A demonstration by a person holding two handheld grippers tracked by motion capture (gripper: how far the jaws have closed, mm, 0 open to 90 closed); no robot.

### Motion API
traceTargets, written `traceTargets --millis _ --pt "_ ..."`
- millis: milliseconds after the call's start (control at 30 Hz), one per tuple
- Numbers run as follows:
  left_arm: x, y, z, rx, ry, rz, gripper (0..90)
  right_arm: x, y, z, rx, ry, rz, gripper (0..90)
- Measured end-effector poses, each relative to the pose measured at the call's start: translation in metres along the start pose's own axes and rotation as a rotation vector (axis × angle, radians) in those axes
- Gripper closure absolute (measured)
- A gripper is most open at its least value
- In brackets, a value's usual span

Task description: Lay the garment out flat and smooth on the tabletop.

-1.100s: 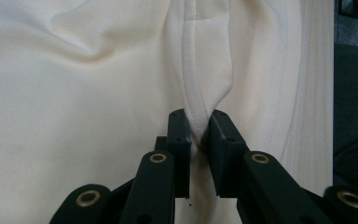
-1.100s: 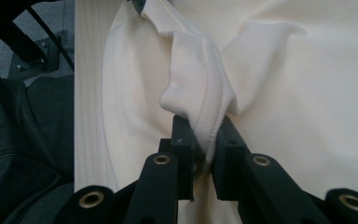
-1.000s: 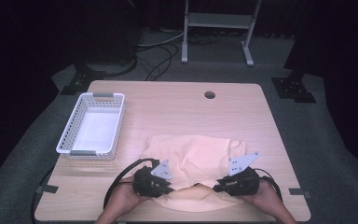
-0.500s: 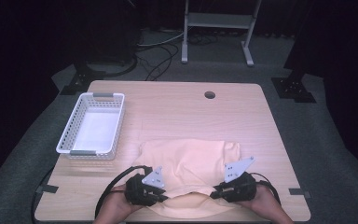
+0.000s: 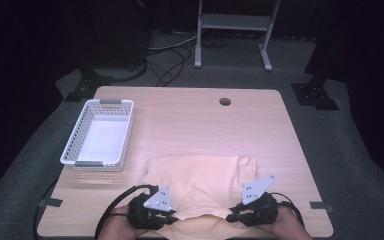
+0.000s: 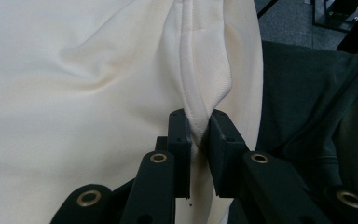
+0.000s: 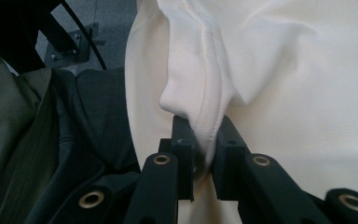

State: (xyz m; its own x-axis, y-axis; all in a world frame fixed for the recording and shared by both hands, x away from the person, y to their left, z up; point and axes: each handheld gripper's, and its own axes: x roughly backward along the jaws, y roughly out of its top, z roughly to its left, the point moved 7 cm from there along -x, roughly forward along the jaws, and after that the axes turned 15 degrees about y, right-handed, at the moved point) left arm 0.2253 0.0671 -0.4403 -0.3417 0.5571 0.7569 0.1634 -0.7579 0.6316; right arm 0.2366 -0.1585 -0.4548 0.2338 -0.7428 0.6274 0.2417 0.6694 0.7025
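The worktop (image 5: 190, 120) is overlooked from above and in front, while the cream cloth (image 5: 200, 177) is shared close-up by both gripper views.

Cloth dragged toward the person

Both grippers sit closer to the near table edge than before, and the cream cloth (image 5: 200, 180) now lies lower, its front hem hanging off.

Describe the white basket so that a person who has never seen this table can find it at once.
Start at the wooden table and look along its left edge. There stands the white plastic basket, oblong, with slotted walls, nothing visible inside. It is stiff and white, whereas the cream cloth at the near edge is soft and spread out flat.
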Motion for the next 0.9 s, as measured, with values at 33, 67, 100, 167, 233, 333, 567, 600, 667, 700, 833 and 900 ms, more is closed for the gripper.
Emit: traceTargets --millis 33,67,100,167,233,333,567,600,667,700,833,900 --pt "0.002 0.000 0.000 0.002 -0.008 -0.007 79.8 0.000 0.001 0.001 0.004 0.001 -0.001 81.2" --pt "0.003 0.001 0.000 0.013 -0.015 -0.017 79.8 0.001 0.001 0.003 0.003 0.004 -0.002 81.1" --pt "0.004 0.002 -0.001 0.013 -0.018 -0.019 79.8 0.002 0.002 0.004 0.003 0.005 -0.006 81.1" --pt "0.006 0.004 -0.002 0.008 -0.024 -0.024 79.8 0.004 0.004 0.007 0.004 0.008 -0.006 81.1" --pt "0.008 0.006 -0.002 0.001 -0.024 -0.028 79.8 0.006 0.006 0.009 0.009 0.008 -0.008 81.0" --pt "0.011 0.011 0.000 -0.011 -0.031 -0.031 79.8 0.010 0.009 0.010 0.016 0.001 -0.006 81.1" --pt "0.014 0.021 0.014 -0.020 -0.034 -0.042 79.7 0.021 0.019 0.008 0.027 -0.008 -0.012 81.2" --pt "0.014 0.023 0.015 -0.018 -0.033 -0.044 79.8 0.022 0.020 0.007 0.028 -0.010 -0.013 81.3" --pt "0.016 0.026 0.019 -0.026 -0.029 -0.049 79.7 0.025 0.023 0.006 0.029 -0.011 -0.014 81.4" --pt "0.016 0.027 0.021 -0.027 -0.026 -0.052 79.8 0.026 0.024 0.005 0.032 -0.013 -0.013 81.3" --pt "0.018 0.033 0.028 -0.028 -0.021 -0.060 79.8 0.031 0.029 0.001 0.041 -0.022 -0.013 81.5" --pt "0.019 0.036 0.031 -0.038 -0.015 -0.060 79.8 0.033 0.032 0.000 0.046 -0.029 -0.014 81.6"
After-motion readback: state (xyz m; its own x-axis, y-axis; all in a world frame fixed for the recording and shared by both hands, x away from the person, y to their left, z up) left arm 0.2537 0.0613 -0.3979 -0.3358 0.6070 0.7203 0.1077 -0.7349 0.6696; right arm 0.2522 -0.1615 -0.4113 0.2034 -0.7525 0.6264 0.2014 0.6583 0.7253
